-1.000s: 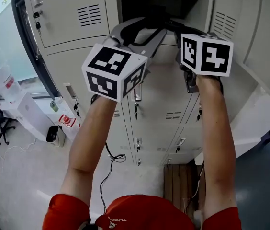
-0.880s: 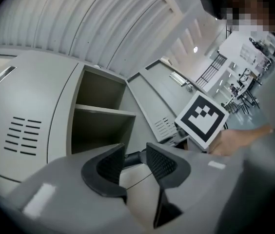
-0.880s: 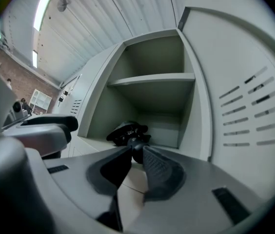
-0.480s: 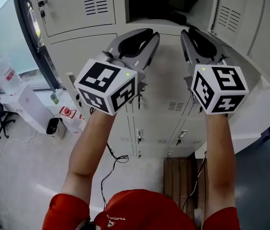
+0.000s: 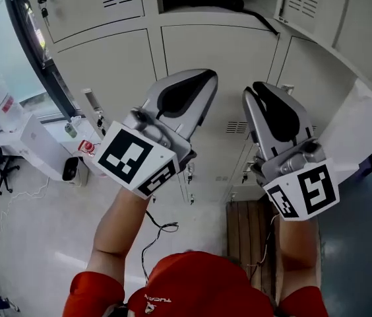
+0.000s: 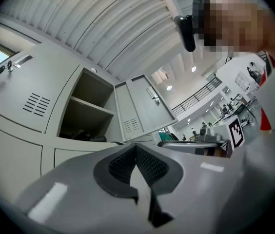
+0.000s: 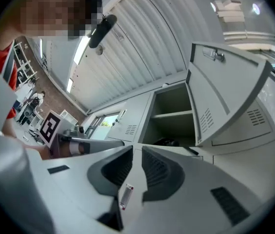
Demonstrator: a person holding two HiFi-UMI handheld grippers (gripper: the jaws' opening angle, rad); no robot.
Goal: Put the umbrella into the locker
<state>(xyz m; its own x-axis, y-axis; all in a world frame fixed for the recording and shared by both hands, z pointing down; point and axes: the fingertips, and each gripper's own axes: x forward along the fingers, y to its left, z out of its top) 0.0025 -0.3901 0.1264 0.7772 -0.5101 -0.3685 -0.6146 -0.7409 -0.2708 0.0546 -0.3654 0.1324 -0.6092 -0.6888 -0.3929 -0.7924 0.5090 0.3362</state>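
The open locker (image 5: 199, 18) holds a dark umbrella (image 5: 236, 4) on the bottom of its compartment, at the front edge. Below, the pale floor (image 5: 34, 243) bears a black cable (image 5: 156, 228) and wooden boards (image 5: 245, 243).

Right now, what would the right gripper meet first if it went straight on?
The right gripper, whose empty jaws have just been closing, would probably meet the locker front by the open compartment's lower left edge, near the umbrella; depth is unclear.

Left claw (image 5: 204, 76), right claw (image 5: 256, 89) — lower, narrower
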